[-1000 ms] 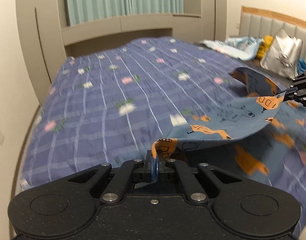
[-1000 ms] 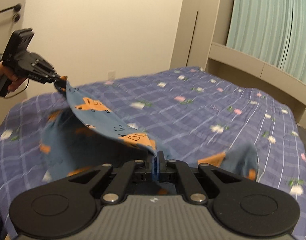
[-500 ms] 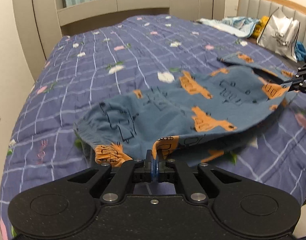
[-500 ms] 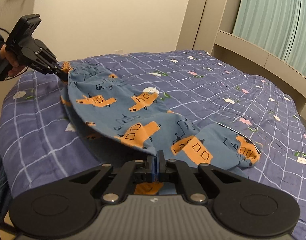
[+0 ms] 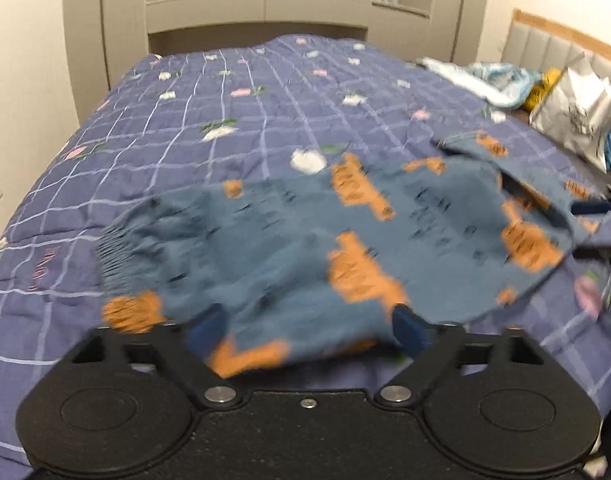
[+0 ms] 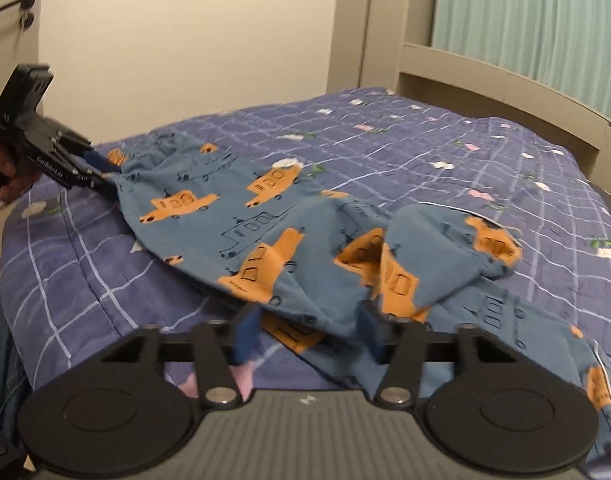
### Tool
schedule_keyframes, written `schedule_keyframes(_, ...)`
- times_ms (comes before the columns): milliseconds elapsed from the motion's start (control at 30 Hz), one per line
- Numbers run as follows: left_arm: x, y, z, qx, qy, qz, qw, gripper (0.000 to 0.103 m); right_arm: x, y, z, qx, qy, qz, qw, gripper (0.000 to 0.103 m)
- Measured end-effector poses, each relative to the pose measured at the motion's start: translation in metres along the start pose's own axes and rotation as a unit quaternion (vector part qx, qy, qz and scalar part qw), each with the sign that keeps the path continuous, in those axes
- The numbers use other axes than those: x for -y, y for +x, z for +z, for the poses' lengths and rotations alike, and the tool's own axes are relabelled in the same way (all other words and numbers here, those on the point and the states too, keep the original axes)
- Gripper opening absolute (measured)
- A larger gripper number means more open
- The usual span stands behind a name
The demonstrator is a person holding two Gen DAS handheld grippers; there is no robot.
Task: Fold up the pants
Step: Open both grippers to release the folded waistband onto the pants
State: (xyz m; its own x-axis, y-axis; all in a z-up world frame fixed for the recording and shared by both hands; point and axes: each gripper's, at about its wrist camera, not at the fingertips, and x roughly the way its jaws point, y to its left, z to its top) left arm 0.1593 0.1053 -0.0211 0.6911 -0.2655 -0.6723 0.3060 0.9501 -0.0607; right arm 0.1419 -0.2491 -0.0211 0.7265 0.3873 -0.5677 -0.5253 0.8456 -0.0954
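The blue pants (image 5: 305,240) with orange truck prints lie spread on the bed; they also show in the right wrist view (image 6: 289,232). My left gripper (image 5: 309,330) is open, its blue fingers apart at the near edge of the pants, with cloth lying between them. It also shows at the far left of the right wrist view (image 6: 101,170), at the waistband end. My right gripper (image 6: 309,334) is open, its fingers on either side of the pants' near edge. In the left wrist view it is at the right edge (image 5: 597,224).
The bed has a purple checked quilt (image 5: 225,120) with flower prints. A silver bag (image 5: 573,116) and a light blue cloth pile (image 5: 489,80) lie by the headboard. A wall and a door stand behind the bed's left side (image 6: 185,40). The bed edge drops off at my near side.
Both grippers were shut on the pants' edges and have opened. The pants, held stretched above the bed a second ago, came down and now rest on the quilt.
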Motion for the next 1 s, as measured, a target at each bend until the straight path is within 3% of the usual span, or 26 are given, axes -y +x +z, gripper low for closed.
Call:
schedule_keyframes(67,0.022,0.004,0.006,0.026,-0.012,-0.012,0.9995,0.101,0.014,-0.014,-0.009,0.011,0.022,-0.028,0.999,0.091)
schedule_keyframes(133,0.045,0.011,0.016,0.043,-0.023,-0.033,0.9983,0.102,0.035,-0.030,-0.019,0.015,0.054,-0.068,0.996,0.092)
schedule_keyframes(333,0.116,0.039,0.048,0.084,-0.048,-0.114,0.9888,0.102,0.098,-0.075,-0.047,0.005,0.144,-0.197,0.970,0.098)
schedule_keyframes(467,0.161,0.063,0.066,0.081,-0.051,-0.162,0.9821,0.102,0.121,-0.086,-0.061,-0.030,0.121,-0.257,0.958,0.098)
schedule_keyframes(533,0.181,0.075,0.073,0.071,-0.047,-0.178,0.9803,0.102,0.128,-0.081,-0.066,-0.055,0.085,-0.264,0.959,0.091)
schedule_keyframes(567,0.189,0.081,0.075,0.066,-0.044,-0.181,0.9804,0.102,0.131,-0.078,-0.069,-0.064,0.066,-0.262,0.961,0.079)
schedule_keyframes(667,0.210,0.098,0.081,0.039,-0.045,-0.158,0.9857,0.102,0.135,-0.062,-0.072,-0.071,0.020,-0.248,0.966,0.059)
schedule_keyframes(733,0.216,0.106,0.084,0.024,-0.052,-0.149,0.9872,0.102,0.140,-0.053,-0.072,-0.063,0.008,-0.237,0.969,0.037)
schedule_keyframes(767,0.217,0.108,0.085,0.018,-0.057,-0.147,0.9873,0.102,0.143,-0.050,-0.072,-0.061,0.004,-0.233,0.971,0.012)
schedule_keyframes(1000,0.216,0.114,0.085,0.011,-0.065,-0.149,0.9866,0.102,0.145,-0.064,-0.073,-0.046,-0.069,-0.247,0.965,0.007)
